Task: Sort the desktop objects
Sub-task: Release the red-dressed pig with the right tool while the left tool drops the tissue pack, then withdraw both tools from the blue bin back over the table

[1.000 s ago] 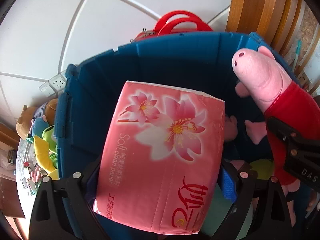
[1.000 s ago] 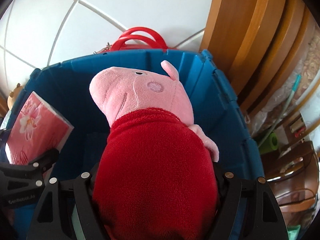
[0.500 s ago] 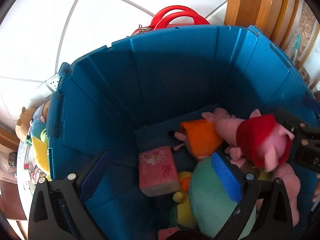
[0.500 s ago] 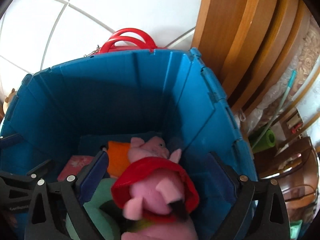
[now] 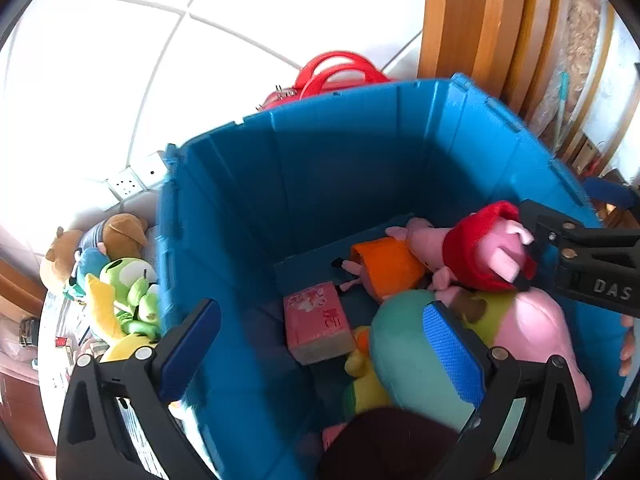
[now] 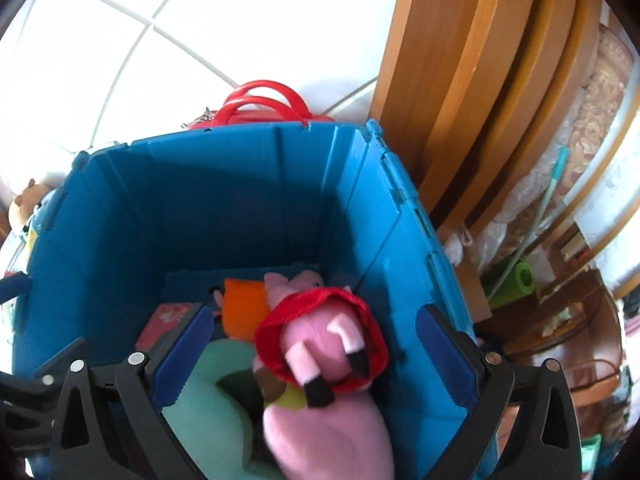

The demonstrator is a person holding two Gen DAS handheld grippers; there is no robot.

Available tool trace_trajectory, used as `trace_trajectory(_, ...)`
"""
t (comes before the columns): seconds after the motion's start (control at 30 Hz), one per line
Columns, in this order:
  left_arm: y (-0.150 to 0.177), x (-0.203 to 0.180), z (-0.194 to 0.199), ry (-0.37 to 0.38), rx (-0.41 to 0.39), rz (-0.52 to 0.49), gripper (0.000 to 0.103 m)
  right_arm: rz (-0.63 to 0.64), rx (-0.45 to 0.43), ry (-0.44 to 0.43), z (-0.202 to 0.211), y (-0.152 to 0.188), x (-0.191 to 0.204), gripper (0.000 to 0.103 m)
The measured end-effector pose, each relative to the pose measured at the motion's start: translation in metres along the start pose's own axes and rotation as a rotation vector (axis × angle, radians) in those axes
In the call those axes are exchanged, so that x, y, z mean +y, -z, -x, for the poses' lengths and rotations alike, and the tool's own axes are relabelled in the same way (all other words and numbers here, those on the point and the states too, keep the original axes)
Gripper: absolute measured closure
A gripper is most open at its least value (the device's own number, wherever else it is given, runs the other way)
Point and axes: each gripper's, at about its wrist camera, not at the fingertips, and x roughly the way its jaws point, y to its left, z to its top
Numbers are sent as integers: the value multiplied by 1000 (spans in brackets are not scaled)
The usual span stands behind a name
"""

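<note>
Hovering spread and empty over the blue bin (image 5: pixel 360 168), the left fingers (image 5: pixel 320 344) and right fingers (image 6: pixel 316 344) have the tissue pack (image 5: pixel 316 322) and red-dressed pig plush (image 6: pixel 320 340) lying below them, so lifting straight up should avoid the bin walls.

A lived-in home, likely a family room. Ahead of the hand-held gripper lies a white tiled floor (image 6: pixel 120 60) with a red-handled bag (image 6: pixel 262 98) behind a blue plastic storage bin (image 6: pixel 192 216) of plush toys. To its right stand curved wooden furniture panels (image 6: pixel 472 80), a floral fabric (image 6: pixel 596 92) and a broom handle (image 6: pixel 548 196). To the left, more stuffed animals (image 5: pixel 116 276) are piled.
</note>
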Motion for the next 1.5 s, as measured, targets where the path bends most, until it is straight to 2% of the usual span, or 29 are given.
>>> trace_trajectory(0.17,23,9,39,17,-53,-1,0,0,-32,15,41,18,10,1)
trace_trajectory(0.37,56,26,67,22,-88,6,0,-11,-77,10,79,52,31,1)
trace_trajectory(0.47,74,34,81,10,-114,1,0,-15,-82,10,91,69,41,1)
trace_trajectory(0.87,144,79,122,55,-175,-12,0,-34,-106,7,138,127,89,1)
trace_trajectory(1.1,197,138,132,36,-181,24,0,-43,-137,-29,162,157,146,0)
trace_trajectory(1.5,297,270,125,-49,-130,128,0,-11,-152,-169,175,204,294,0)
